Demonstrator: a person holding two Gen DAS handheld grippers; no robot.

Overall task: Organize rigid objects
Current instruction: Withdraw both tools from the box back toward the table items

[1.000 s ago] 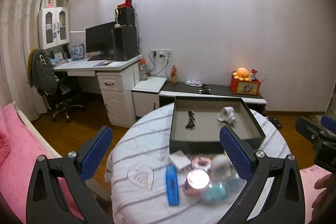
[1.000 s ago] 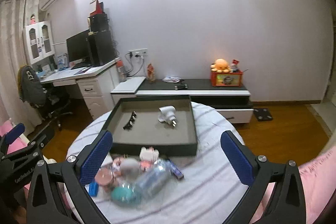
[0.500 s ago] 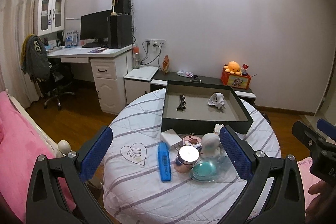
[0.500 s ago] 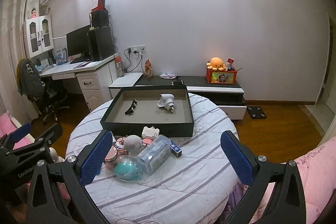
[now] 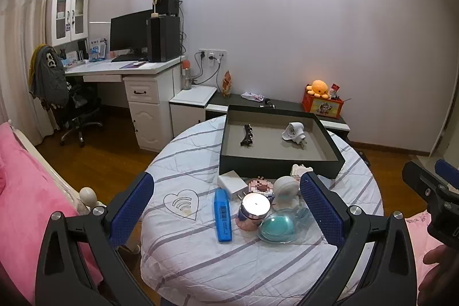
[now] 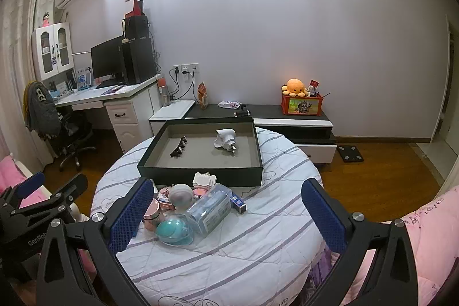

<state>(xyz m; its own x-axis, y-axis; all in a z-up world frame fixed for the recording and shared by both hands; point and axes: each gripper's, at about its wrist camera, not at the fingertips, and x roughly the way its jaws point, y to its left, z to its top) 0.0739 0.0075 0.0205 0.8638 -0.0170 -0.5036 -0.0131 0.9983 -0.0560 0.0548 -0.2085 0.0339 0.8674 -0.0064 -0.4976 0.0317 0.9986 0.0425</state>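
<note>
Both tools hang above the round table (image 5: 183, 263) with jaws spread wide and nothing between them: the left gripper (image 5: 226, 205) and the right gripper (image 6: 226, 205). At frame centre sits the dark tray (image 6: 200, 171), holding a black hair clip (image 6: 178, 150) and a white plug adapter (image 6: 225, 140). Below it lies a cluster: blue bar (image 5: 223, 214), silver-lidded jar (image 5: 254, 208), teal dome (image 5: 276, 225), and what may be a clear case (image 6: 209, 208).

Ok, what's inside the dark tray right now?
The dark tray holds two things: a black hair clip toward its left and a white plug adapter toward the middle-right. The near wall hides a strip of the floor.
</note>
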